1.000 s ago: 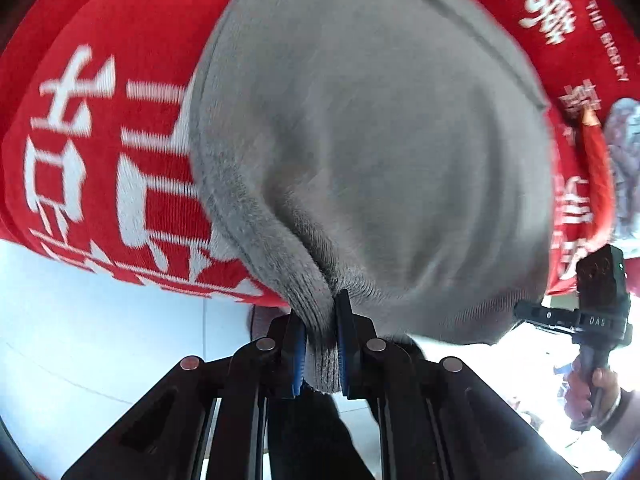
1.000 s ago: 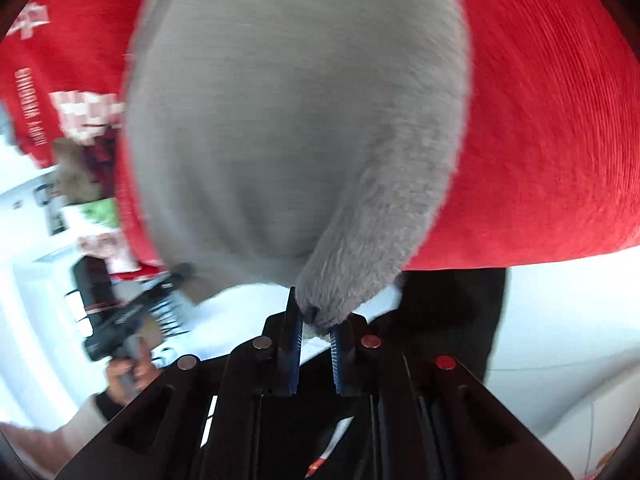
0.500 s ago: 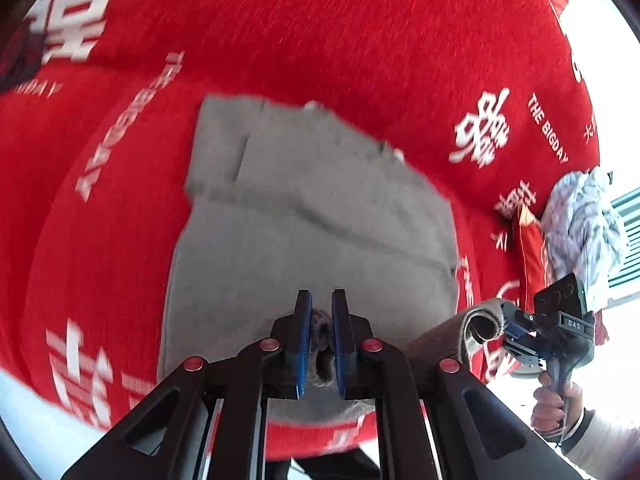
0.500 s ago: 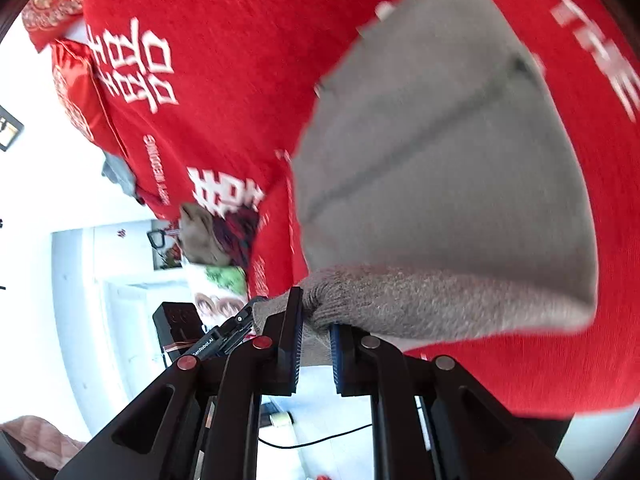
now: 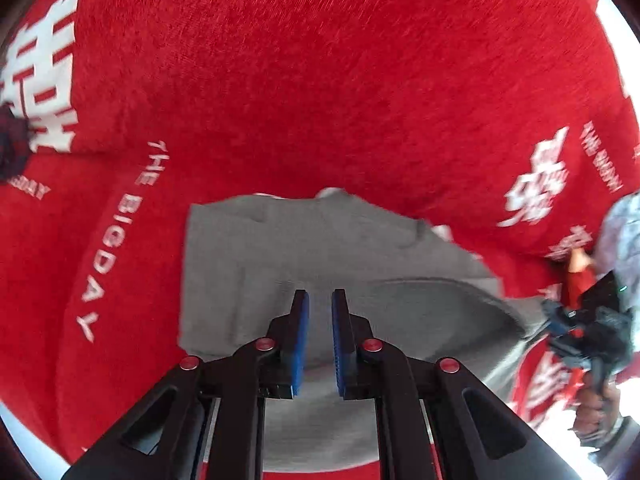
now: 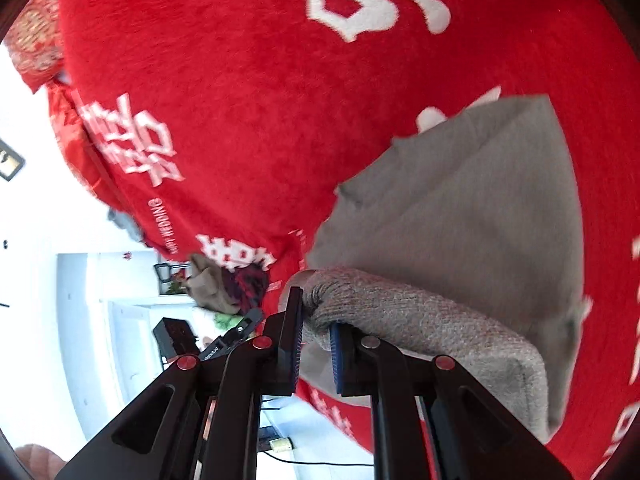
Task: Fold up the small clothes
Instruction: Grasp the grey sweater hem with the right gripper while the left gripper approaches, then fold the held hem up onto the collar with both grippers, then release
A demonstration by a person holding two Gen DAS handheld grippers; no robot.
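A small grey knit garment (image 5: 320, 256) lies on a red blanket (image 5: 320, 80) with white characters. In the left wrist view my left gripper (image 5: 319, 300) hovers over the garment with its blue pads a little apart and nothing between them. The folded-over hem (image 5: 440, 300) curves to the right toward the right gripper (image 5: 560, 316). In the right wrist view my right gripper (image 6: 316, 312) is shut on the garment's (image 6: 460, 216) thick hem (image 6: 400, 320) and holds it raised over the rest of the cloth.
A pale patterned cloth (image 5: 624, 232) lies at the blanket's right edge. In the right wrist view a heap of brown and dark plaid clothes (image 6: 228, 284) sits at the blanket's far edge, with the left gripper (image 6: 224, 344) and white furniture (image 6: 120, 320) beyond.
Both grippers carried the hem forward and down over the garment. The left gripper has let go of the hem and now stands open; the right still holds it.
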